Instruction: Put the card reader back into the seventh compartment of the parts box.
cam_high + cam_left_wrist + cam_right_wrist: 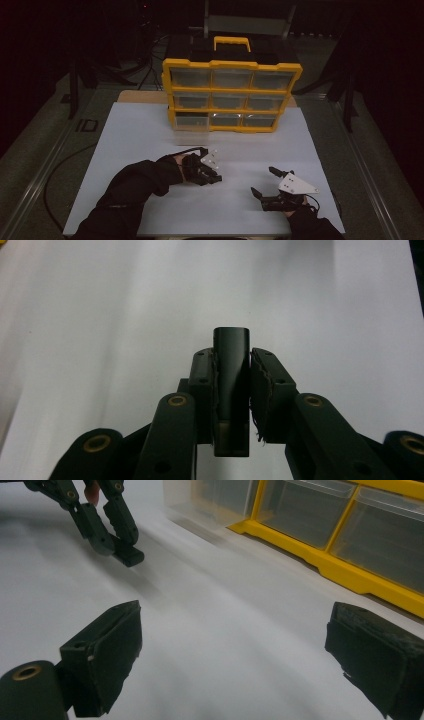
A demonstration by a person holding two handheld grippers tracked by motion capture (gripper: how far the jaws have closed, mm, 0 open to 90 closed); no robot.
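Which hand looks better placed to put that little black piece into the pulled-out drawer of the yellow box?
Probably the left. Its tongs already clamp the black piece, and they hover just in front of the pulled-out drawer. The right tongs stand open with nothing between them, farther from that drawer.

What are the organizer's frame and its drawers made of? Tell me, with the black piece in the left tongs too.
Frame: yellow plastic by its moulded, faintly glossy look. Drawers: clear plastic; you see through them. Black piece: smooth, slight sheen, probably plastic; can't be sure.
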